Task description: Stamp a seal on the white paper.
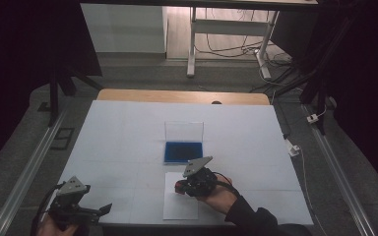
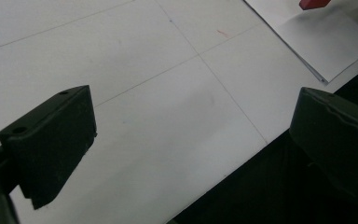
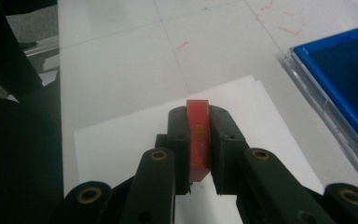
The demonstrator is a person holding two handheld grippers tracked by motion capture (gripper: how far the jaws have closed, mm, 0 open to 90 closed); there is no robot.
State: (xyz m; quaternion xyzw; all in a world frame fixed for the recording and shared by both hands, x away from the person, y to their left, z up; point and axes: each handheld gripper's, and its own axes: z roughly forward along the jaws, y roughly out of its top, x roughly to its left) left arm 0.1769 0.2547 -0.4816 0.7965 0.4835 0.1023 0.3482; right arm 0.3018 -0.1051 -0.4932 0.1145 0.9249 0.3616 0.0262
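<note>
- High view: right gripper (image 1: 179, 187) held low over a white paper sheet (image 1: 181, 206) near the table's (image 1: 118, 147) front edge, clamped on a small red block (image 1: 178, 186). Just beyond the sheet, an open clear case (image 1: 183, 145) with a blue pad inside, lid standing upright. Left gripper (image 1: 101, 210) off at the front left corner, well apart from sheet and case, jaws spread and holding nothing.
- Left gripper view: jaws wide apart over bare white table, nothing between them; corner of the paper sheet (image 2: 326, 42) and a bit of the red block (image 2: 314, 3) at the top right.
- Right gripper view: red block (image 3: 198, 135) pinched upright between both pads, held by its two broad faces, above the sheet (image 3: 121, 140); blue-lined case (image 3: 340, 79) to the right.
- Handling, as a judgement: probably light and rigid, likely a stamp or eraser; flat sides give a sure hold, best kept mid-body so the block cannot pivot. Hardly fragile. Thin sheet likely to slide if pushed.
- Writing: faint yellowish marks on the block's narrow edge, too small to read; no brand legible anywhere.
</note>
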